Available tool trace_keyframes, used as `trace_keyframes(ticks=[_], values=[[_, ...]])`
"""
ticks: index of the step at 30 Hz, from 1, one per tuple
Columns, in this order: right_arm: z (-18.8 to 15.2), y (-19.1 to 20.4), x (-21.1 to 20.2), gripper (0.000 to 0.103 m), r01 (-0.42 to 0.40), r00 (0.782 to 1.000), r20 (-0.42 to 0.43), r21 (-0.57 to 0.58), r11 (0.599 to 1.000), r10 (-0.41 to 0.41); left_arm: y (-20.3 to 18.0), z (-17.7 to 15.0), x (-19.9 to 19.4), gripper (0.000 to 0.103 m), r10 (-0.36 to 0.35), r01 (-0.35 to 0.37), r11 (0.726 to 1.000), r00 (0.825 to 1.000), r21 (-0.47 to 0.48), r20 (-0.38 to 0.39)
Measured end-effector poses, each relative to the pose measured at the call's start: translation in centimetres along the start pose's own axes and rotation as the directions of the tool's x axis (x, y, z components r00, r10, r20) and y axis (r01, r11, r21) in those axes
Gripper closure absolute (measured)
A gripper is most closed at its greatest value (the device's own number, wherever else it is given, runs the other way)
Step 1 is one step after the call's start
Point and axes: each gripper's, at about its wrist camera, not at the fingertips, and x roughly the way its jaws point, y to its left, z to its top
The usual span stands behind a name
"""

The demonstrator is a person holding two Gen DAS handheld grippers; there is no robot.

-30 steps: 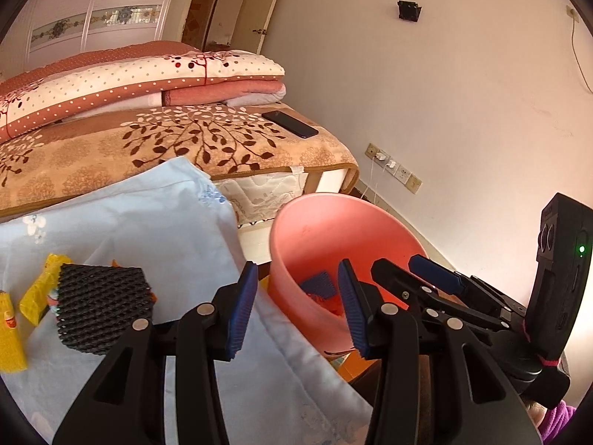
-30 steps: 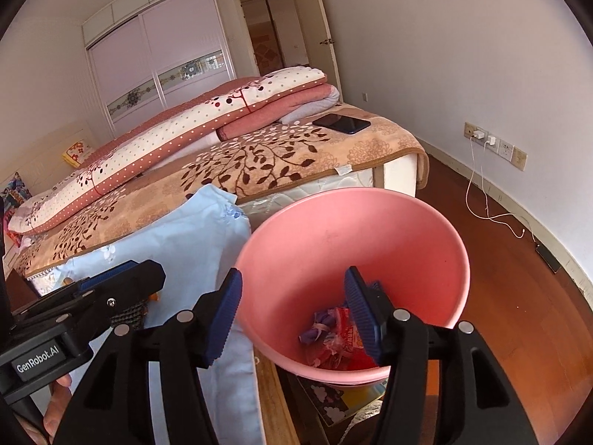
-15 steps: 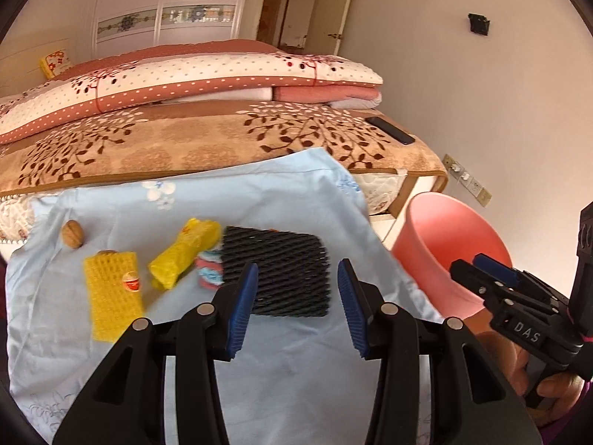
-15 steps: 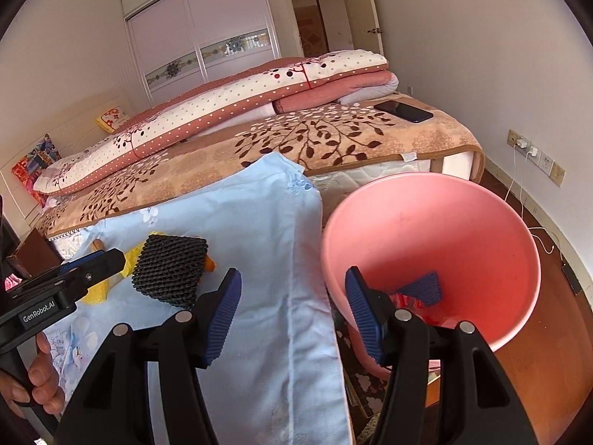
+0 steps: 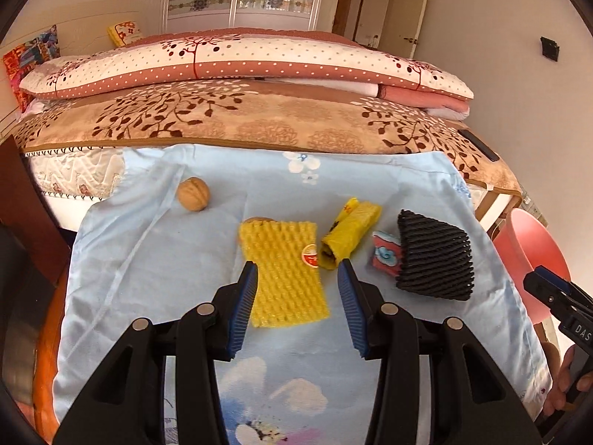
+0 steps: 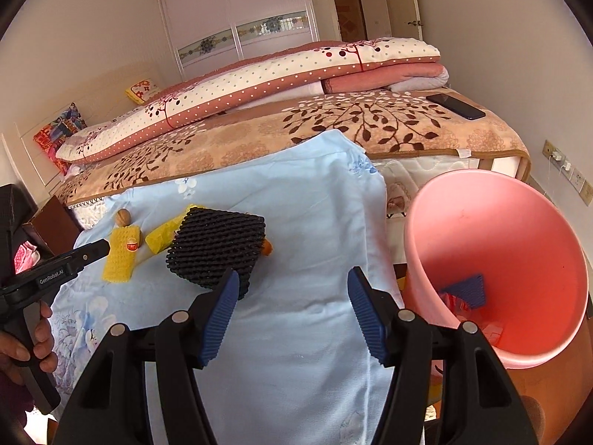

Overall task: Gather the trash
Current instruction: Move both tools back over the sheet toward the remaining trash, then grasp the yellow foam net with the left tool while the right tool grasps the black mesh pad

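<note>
The round pink plastic bucket stands just off the right edge of the pale blue flowered cloth, beside the foot of the bed, its mouth tilted toward the right wrist camera. Inside it, low against the wall, lie 1 dark blue foam net piece and some crumpled red wrapper scraps; the rest of its inner wall is bare. The remaining trash lies on the cloth: 1 yellow foam fruit net with a small red sticker, 1 rolled yellow wrapper just to its right, 1 small red and blue packet partly tucked under 1 black foam mesh sleeve, and 1 brown walnut well apart at the far left. A second nut peeks out behind the yellow net's far edge. The left gripper is released, its blue ribbed pads spread with the near end of the yellow net between them, not pressing it. The right gripper is also released and holds nothing; its jaws stand wide over bare cloth, between the black sleeve and the bucket, the left pad overlapping the sleeve's near corner in that view.
</note>
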Motion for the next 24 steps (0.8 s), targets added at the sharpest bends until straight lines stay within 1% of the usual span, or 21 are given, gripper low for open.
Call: trace_keyframes(ticks=[5,6,9,13,15,17,19,20,24], values=[[0.2,0.8,0.5,0.04,-0.017,1.0,-0.004,-0.013,1.0,0.017,1.3,-0.2,1.5,0.058,0.035,-0.036,0.999,0.999,-0.027,-0.032],[0.2,1.0,0.6,0.039,-0.022,1.0,-0.005,-0.016,1.0,0.022,1.5,-0.3,2.0,0.058,0.031,-0.033,0.999,0.998,-0.037,-0.048],[0.3,1.4,1.1,0.039,-0.038,0.999,-0.018,-0.019,0.999,0.037,2.2,-0.4,3.0,0.058,-0.011,0.004,0.997,0.996,-0.08,-0.092],[0.4,1.7,1.7,0.038,-0.062,0.997,-0.037,-0.007,0.998,0.062,2.3,-0.7,3.3,0.058,-0.022,0.015,0.996,0.996,-0.088,-0.081],[0.4,1.8,2.0,0.038,-0.075,0.996,-0.044,0.003,0.997,0.075,2.4,-0.9,3.6,0.058,-0.028,0.019,0.995,0.996,-0.093,-0.088],[0.4,1.8,2.3,0.037,-0.089,0.995,-0.052,0.018,0.996,0.09,2.3,-1.0,3.5,0.071,-0.049,0.041,0.995,0.996,-0.095,-0.08],[0.4,1.7,2.7,0.037,-0.099,0.993,-0.06,0.033,0.995,0.101,2.3,-1.0,3.4,0.089,-0.062,0.055,0.994,0.995,-0.092,-0.076],[0.4,1.7,2.9,0.037,-0.103,0.992,-0.064,0.039,0.994,0.105,2.3,-1.1,3.3,0.093,-0.068,0.061,0.994,0.995,-0.091,-0.069],[0.4,1.9,3.9,0.036,-0.114,0.99,-0.08,0.054,0.992,0.118,2.2,-1.0,2.4,0.094,-0.083,0.079,0.993,0.996,-0.09,-0.04]])
